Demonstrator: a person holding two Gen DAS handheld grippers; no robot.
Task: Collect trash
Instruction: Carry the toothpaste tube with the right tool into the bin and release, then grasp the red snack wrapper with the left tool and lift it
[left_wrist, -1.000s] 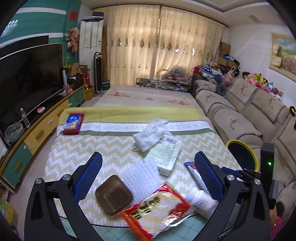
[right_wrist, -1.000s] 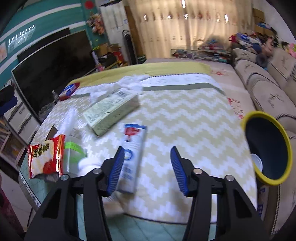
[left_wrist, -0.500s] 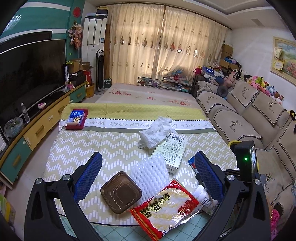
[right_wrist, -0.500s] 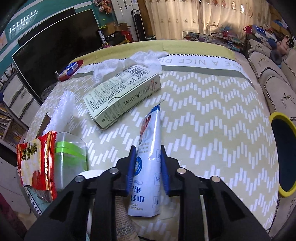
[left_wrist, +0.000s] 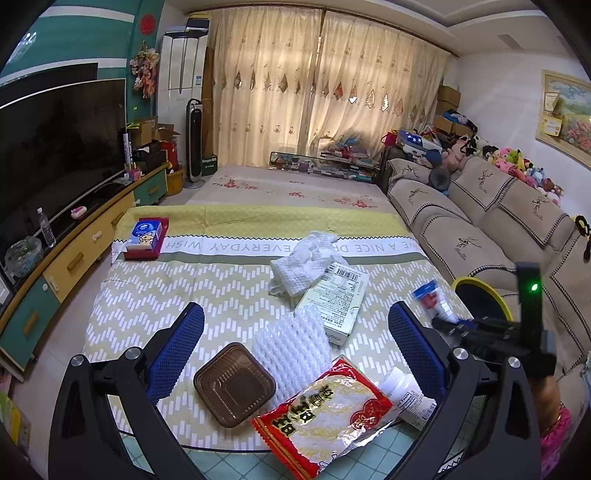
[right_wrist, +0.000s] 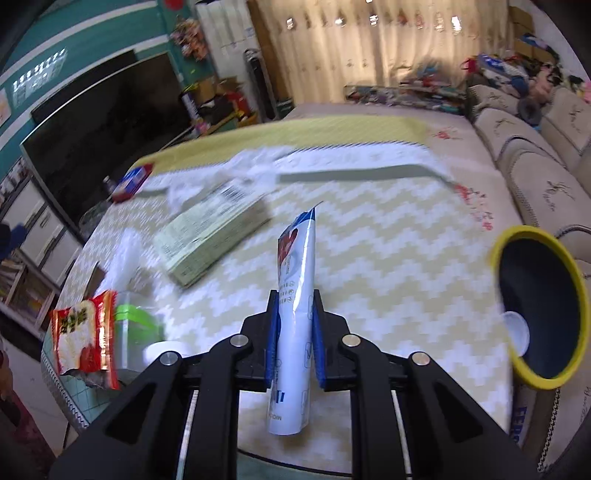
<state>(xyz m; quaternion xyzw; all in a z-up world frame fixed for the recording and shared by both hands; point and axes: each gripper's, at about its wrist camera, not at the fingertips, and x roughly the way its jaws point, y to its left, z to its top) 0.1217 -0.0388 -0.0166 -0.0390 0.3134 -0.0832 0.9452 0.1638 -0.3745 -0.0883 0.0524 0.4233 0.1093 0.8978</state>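
My right gripper (right_wrist: 294, 310) is shut on a white and blue toothpaste tube (right_wrist: 295, 280) and holds it lifted above the table; the tube also shows in the left wrist view (left_wrist: 430, 297). The yellow-rimmed black bin (right_wrist: 541, 310) stands to the right of it, beside the table. My left gripper (left_wrist: 293, 339) is open and empty above the near table edge. Under it lie a brown plastic tray (left_wrist: 234, 384), a white foam net (left_wrist: 291, 341) and a red snack bag (left_wrist: 325, 406). A pale green box (left_wrist: 334, 304) and a white bottle (left_wrist: 406, 391) lie nearby.
A crumpled white cloth (left_wrist: 306, 260) lies mid-table and a red tissue box (left_wrist: 146, 238) at the far left. A sofa (left_wrist: 498, 236) runs along the right, a TV cabinet (left_wrist: 74, 254) along the left. The bin also shows in the left wrist view (left_wrist: 480, 295).
My right gripper closed on the toothpaste tube and lifted it off the table, tilting it up. My left gripper rose slightly and stayed open.
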